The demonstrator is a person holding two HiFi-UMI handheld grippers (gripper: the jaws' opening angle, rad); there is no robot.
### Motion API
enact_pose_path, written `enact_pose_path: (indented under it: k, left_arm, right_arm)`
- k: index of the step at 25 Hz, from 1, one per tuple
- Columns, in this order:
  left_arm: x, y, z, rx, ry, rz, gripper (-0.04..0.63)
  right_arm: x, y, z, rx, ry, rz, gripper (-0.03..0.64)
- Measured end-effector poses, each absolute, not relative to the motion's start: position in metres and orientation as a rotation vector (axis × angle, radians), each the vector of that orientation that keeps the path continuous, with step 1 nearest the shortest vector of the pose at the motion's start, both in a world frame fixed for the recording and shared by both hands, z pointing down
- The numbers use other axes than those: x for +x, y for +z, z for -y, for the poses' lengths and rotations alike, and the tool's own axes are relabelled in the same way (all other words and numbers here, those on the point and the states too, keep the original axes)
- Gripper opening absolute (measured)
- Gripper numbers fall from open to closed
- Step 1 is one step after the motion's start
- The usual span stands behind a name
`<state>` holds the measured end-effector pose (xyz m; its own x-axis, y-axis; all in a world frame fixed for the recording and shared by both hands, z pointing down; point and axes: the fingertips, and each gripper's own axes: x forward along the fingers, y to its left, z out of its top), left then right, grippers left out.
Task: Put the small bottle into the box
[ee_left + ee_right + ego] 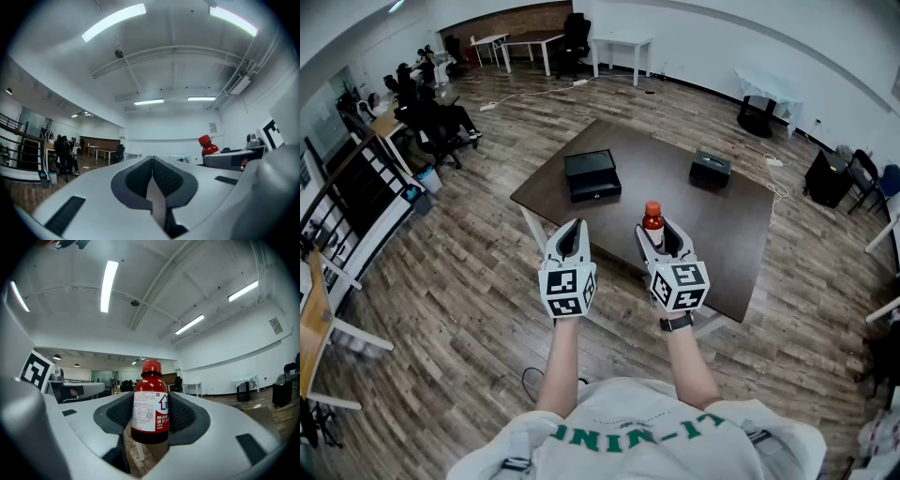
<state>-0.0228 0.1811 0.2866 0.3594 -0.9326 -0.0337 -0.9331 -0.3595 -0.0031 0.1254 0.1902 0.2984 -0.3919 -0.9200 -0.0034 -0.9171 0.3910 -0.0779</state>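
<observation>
My right gripper [655, 232] is shut on a small dark-red bottle [150, 405] with a red cap and a white label, held upright between the pads. In the head view the small bottle [652, 222] rises above the near edge of the dark table [741, 234]. My left gripper [572, 234] hangs beside it at the left, jaws shut with nothing between them; in its own view the left gripper [152, 165] shows its pads pressed together and the bottle [207, 146] at the right. An open black box [592, 174] lies on the table's far left part.
A second, smaller black box [710, 169] sits on the table's far right part. Wooden floor surrounds the table. Desks, chairs and seated people [431, 112] are at the far left; a railing [347, 202] runs along the left side.
</observation>
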Motion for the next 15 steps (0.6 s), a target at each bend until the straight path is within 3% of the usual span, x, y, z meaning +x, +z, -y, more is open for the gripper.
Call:
enact_pose_path:
  k: [15]
  left_arm:
    - [0.017,0.33,-0.18,-2.597,-0.008,-1.815,0.017]
  right_arm:
    - [0.152,0.343,-0.191,-1.656,-0.239,-2.624,0.227]
